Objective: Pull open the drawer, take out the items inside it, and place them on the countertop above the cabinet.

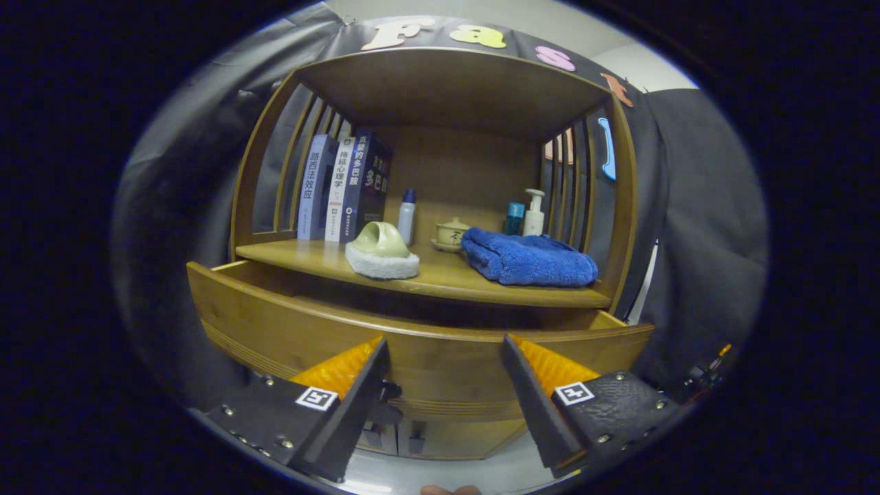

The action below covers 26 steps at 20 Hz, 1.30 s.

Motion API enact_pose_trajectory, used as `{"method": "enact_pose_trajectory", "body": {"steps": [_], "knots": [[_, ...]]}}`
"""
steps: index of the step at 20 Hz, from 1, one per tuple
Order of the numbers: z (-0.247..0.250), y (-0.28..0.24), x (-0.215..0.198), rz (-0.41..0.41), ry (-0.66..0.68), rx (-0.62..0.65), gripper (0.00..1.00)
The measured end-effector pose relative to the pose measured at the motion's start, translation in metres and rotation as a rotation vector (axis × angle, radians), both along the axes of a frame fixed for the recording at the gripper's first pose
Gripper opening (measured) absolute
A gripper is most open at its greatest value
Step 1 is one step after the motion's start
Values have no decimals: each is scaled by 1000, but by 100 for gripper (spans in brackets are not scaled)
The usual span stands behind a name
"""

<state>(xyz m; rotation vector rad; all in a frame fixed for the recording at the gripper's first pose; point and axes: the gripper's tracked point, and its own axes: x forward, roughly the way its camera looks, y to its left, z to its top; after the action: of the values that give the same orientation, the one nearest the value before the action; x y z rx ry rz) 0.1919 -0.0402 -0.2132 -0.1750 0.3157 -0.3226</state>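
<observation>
The wooden drawer (289, 323) stands pulled out from the cabinet, just under the countertop (440, 278). Its front panel fills the space between and just ahead of my fingers, and its inside is hidden behind that panel. My gripper (444, 340) is open, level with the drawer front and holding nothing. A small dark knob (390, 395) shows on the panel beside one finger. On the countertop lie a green slipper with a white fluffy sole (381, 251) and a folded blue towel (528, 259).
Books (344, 187) stand at the back of the countertop beside a small white bottle (407, 216), a lidded tea cup (452, 234), a teal jar (513, 218) and a pump bottle (534, 213). Slatted sides and a top board enclose the shelf. Black cloth hangs around.
</observation>
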Motion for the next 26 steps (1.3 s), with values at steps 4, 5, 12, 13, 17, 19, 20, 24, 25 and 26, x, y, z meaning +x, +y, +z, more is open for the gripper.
{"method": "enact_pose_trajectory", "body": {"steps": [4,5,12,13,17,19,20,24,25,26], "knots": [[-1,-2,6,1,-3,-1,99],[-2,-2,8,0,-3,-1,99],[-4,-6,18,3,-5,-5,99],[-3,-6,19,4,-6,-7,99],[-5,-7,23,3,-5,-13,99],[-6,-8,27,3,-5,-12,99],[-6,-9,29,3,-4,-12,99],[-8,-10,36,1,-8,-11,99],[-8,-11,38,1,-7,-13,99],[-8,-11,39,1,-7,-14,99]]}}
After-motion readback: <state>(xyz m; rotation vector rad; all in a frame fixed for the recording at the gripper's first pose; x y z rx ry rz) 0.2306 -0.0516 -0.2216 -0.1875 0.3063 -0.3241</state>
